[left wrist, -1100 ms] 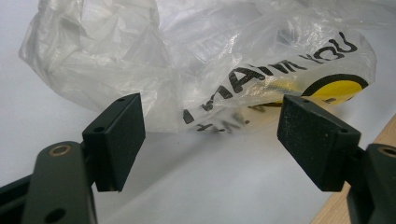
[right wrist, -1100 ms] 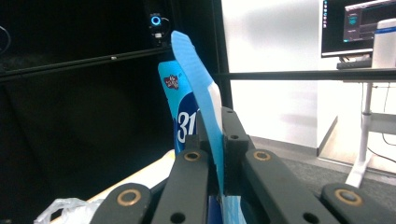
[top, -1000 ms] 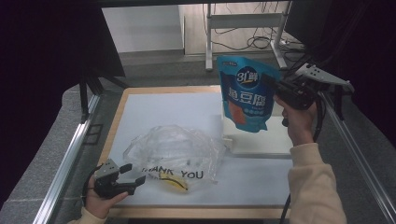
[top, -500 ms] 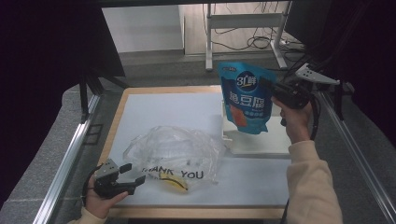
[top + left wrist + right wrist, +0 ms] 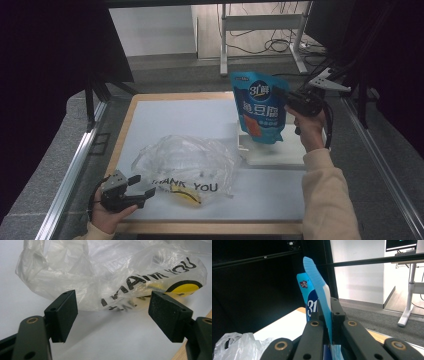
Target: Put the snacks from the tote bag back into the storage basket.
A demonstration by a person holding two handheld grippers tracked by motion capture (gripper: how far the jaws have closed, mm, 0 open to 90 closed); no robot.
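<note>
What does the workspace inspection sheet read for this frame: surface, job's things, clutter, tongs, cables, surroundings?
Surface: white mat on a wood-edged table.
Job's things: blue pouch held up off the table; clear plastic bag printed THANK YOU lying crumpled on the mat; white board under the pouch.
Clutter: nothing seen.
Tongs: left tongs open, at the bag's near edge, not touching it; right tongs shut on the pouch's edge.
Cables: one trails from the right tongs along the sleeve.
Surroundings: dark curtains at the sides, desk legs and floor wires behind.
</note>
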